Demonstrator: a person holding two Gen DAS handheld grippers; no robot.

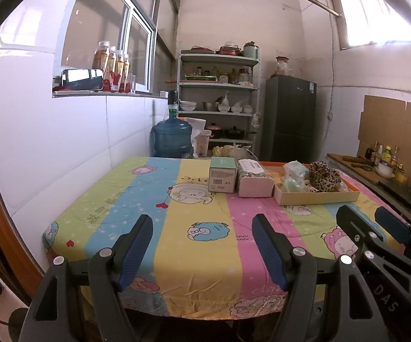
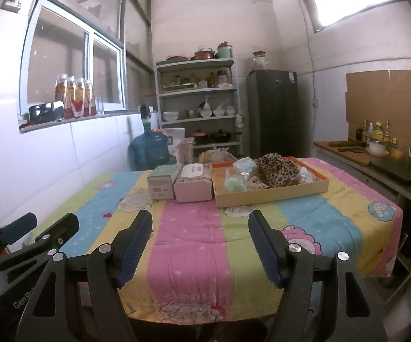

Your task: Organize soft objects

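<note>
A shallow cardboard tray [image 1: 316, 196] [image 2: 273, 195] sits at the far side of the table. In it lie a leopard-print soft item [image 1: 323, 178] [image 2: 276, 168], a mint-green soft item [image 1: 291, 185] [image 2: 234, 183], a small pale doll-like toy [image 2: 255, 183] and bagged items [image 1: 295, 168] [image 2: 244, 165]. My left gripper [image 1: 202, 222] [image 2: 52, 223] hangs open above the near table edge, nothing between its fingers. Beside it my right gripper [image 2: 199, 219] [image 1: 375, 215] stands open and empty too. Both are well short of the tray.
A green box [image 1: 222, 178] [image 2: 162, 183] and a pink tissue box [image 1: 255, 179] [image 2: 192, 185] stand left of the tray on the striped cartoon tablecloth [image 1: 194, 228] [image 2: 188, 242]. Behind are a water jug [image 1: 172, 138], shelves [image 1: 218, 97], a fridge [image 1: 289, 116]; a counter [image 2: 376, 159] runs at right.
</note>
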